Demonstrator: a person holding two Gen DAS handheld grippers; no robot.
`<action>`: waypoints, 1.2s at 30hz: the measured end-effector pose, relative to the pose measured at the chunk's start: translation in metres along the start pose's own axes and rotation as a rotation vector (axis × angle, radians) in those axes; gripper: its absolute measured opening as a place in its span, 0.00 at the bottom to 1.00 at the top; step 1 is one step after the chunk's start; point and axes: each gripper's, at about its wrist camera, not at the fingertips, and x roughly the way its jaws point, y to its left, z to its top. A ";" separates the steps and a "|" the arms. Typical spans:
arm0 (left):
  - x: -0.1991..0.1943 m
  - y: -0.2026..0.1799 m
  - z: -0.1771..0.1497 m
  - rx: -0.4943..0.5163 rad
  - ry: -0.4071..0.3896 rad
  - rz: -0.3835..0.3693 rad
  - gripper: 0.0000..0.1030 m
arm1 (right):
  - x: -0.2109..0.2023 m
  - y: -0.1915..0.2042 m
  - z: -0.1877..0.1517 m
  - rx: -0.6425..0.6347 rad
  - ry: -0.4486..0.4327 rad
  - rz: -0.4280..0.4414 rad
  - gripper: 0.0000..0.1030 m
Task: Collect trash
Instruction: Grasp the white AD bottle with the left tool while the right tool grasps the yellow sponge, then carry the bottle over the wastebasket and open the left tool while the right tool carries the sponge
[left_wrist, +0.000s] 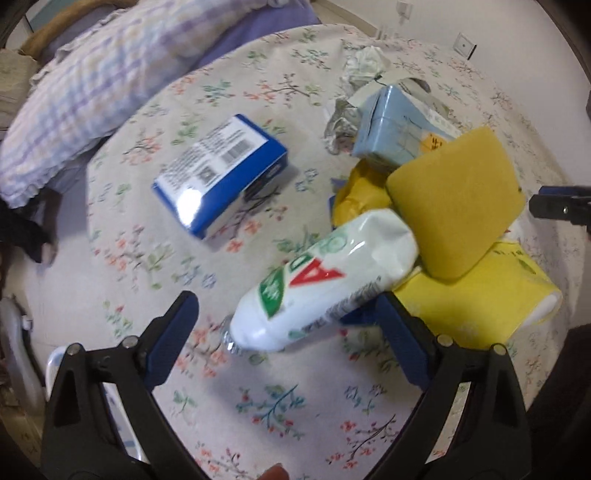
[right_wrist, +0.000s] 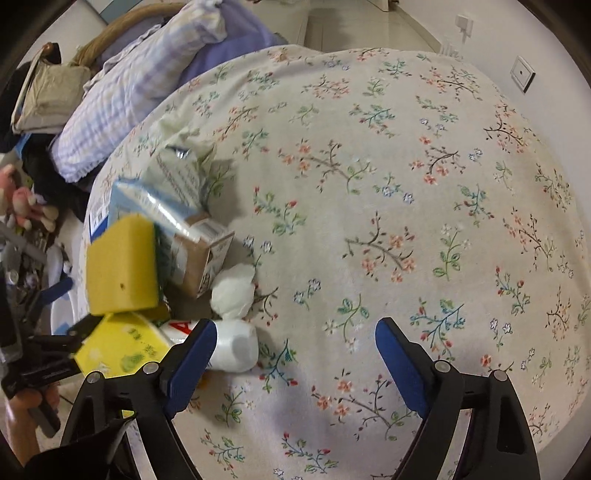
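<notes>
I've got the left tool (left_wrist: 291, 314) hanging over the bed (left_wrist: 258, 406), jaws spread wide and gripping nothing, the white tube (left_wrist: 325, 280) lying lower centre of frame between the blue pads, untouched. It leans on the heap at right: yellow sponge (left_wrist: 458, 206), yellow packet (left_wrist: 480, 299), pale blue carton (left_wrist: 391, 129). The blue box (left_wrist: 221, 173) lies apart at centre left. My right tool (right_wrist: 295, 354) is wide too, empty, over bare floral cover, its left pad just beside the pile, flanking it so I can work both sides.
</notes>
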 end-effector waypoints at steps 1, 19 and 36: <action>0.002 0.002 0.004 -0.008 0.001 -0.019 0.93 | -0.001 0.000 0.002 0.003 -0.002 0.011 0.87; -0.009 0.004 -0.034 -0.241 -0.004 -0.113 0.45 | -0.004 0.074 0.020 -0.076 -0.041 0.140 0.85; -0.040 0.024 -0.104 -0.443 -0.060 -0.101 0.42 | 0.015 0.094 0.013 -0.118 -0.044 0.189 0.30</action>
